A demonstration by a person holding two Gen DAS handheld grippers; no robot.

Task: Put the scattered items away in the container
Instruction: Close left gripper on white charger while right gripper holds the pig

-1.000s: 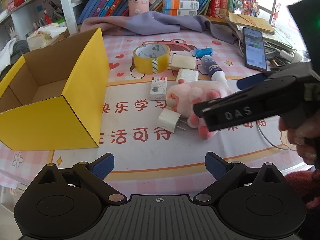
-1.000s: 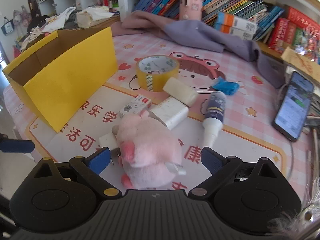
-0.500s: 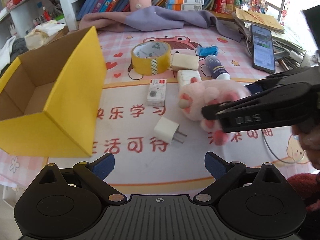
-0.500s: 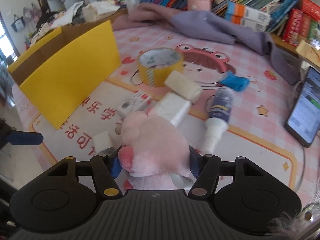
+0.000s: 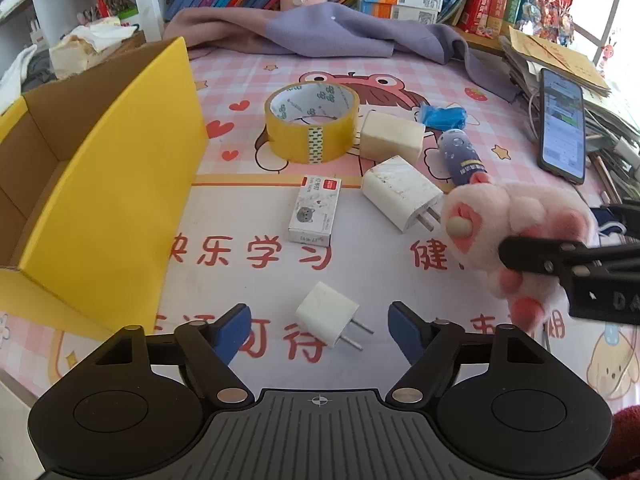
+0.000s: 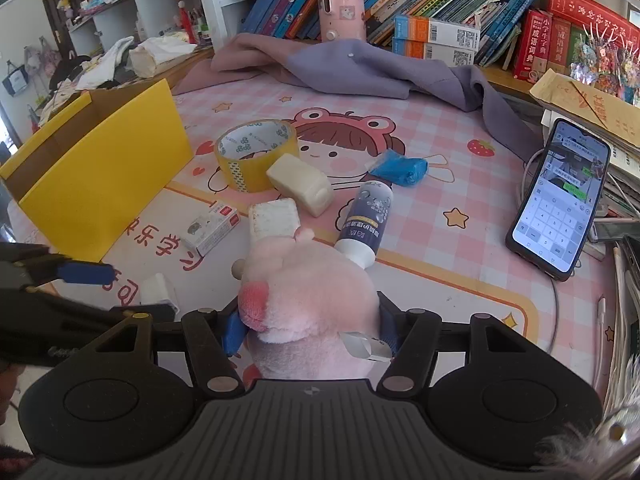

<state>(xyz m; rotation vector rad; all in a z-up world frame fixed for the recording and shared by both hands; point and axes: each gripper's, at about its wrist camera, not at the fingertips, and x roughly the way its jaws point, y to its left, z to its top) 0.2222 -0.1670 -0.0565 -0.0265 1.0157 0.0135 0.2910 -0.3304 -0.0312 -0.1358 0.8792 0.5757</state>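
Observation:
My right gripper [image 6: 310, 330] is shut on a pink plush toy [image 6: 312, 296] and holds it above the mat; the toy also shows in the left wrist view [image 5: 516, 228]. My left gripper [image 5: 319, 326] is open around a small white plug [image 5: 328, 320] lying on the mat. The open yellow cardboard box [image 5: 104, 184] stands at the left. On the mat lie a yellow tape roll [image 5: 311, 122], a larger white charger [image 5: 400, 192], a cream block [image 5: 392, 136], a small card box [image 5: 316, 210], a bottle [image 6: 366, 220] and a blue wrapper [image 6: 402, 168].
A phone [image 6: 564, 196] leans at the right beside cables and stacked papers. A purple cloth [image 6: 360, 68] lies along the back in front of a bookshelf. The table's front edge is close below my grippers.
My right gripper closed on the pink plush toy and lifted it off the mat to the right. My left gripper moved forward until its fingers flank the small white plug.

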